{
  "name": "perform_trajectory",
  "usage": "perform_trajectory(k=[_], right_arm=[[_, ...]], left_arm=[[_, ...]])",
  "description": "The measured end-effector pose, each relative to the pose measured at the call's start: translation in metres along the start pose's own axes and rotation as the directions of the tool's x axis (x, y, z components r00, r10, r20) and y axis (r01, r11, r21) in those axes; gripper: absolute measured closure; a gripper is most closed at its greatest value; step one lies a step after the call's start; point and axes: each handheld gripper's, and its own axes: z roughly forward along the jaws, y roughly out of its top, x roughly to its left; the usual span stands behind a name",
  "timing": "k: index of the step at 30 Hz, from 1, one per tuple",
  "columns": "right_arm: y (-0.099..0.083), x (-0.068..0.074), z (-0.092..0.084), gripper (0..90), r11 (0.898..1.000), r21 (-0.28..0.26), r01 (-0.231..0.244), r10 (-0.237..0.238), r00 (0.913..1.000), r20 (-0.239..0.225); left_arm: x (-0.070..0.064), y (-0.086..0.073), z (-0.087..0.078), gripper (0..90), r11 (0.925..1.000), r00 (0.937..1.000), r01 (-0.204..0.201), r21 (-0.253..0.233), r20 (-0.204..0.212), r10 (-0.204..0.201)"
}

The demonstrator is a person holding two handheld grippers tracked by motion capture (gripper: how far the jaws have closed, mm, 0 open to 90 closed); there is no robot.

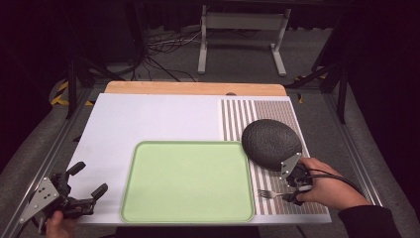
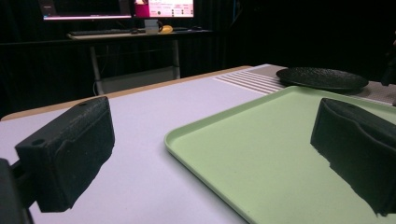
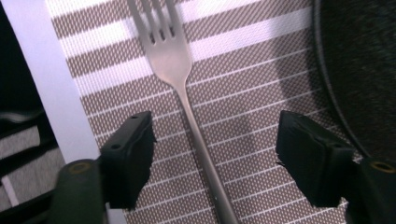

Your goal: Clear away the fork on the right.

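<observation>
A silver fork [image 3: 187, 93] lies on the striped brown placemat [image 3: 252, 98], tines pointing towards the tray; in the high view the fork [image 1: 271, 194] sits at the mat's near end. My right gripper [image 3: 212, 156] is open, low over the mat, its jaws either side of the fork's handle without touching it. The right gripper [image 1: 295, 190] is held by a hand near the dark round plate [image 1: 271, 143]. My left gripper [image 1: 88, 179] is open at the table's near left corner, aimed at the green tray [image 1: 188, 181]. Nothing is between its pads [image 2: 70, 149].
The green tray [image 2: 261, 154] takes up the near middle of the white table top [image 1: 148, 119]. The dark plate [image 2: 321, 77] lies on the placemat [image 1: 277, 111] at the right. Beyond the table stand a desk frame [image 1: 242, 34] and floor cables.
</observation>
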Motion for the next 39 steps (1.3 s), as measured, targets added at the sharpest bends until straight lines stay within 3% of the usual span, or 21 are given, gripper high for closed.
perform_trajectory(k=[8,13,20,23,31,39], right_arm=[[0.003,0.001,0.005,48.4,0.993,0.095,0.067,-0.062,0.9969,-0.047],[0.007,0.001,0.009,66.1,0.975,0.176,0.138,-0.129,0.9897,-0.061],[0.012,0.001,0.010,81.5,0.964,0.200,0.174,-0.160,0.9834,-0.086],[0.013,0.001,0.011,82.9,0.957,0.201,0.209,-0.193,0.9765,-0.096],[0.011,0.000,0.010,84.1,0.958,0.190,0.215,-0.200,0.9751,-0.096],[0.013,-0.002,0.003,84.2,0.970,0.147,0.192,-0.183,0.9804,-0.073]], left_arm=[[0.000,0.000,0.000,0.3,1.0000,1.0000,0.002,-0.003,-0.001,-0.002],[0.000,0.000,0.001,0.4,1.0000,1.0000,0.000,-0.002,0.007,0.000],[0.000,0.000,0.000,0.4,1.0000,1.0000,0.001,-0.006,0.010,-0.001],[0.000,0.000,0.000,0.4,1.0000,0.9999,-0.004,-0.008,0.013,0.004],[0.000,0.000,0.000,0.4,1.0000,0.9999,-0.005,-0.008,0.015,0.005],[-0.001,0.000,0.000,0.4,0.9999,0.9999,-0.004,-0.014,0.013,0.004]])
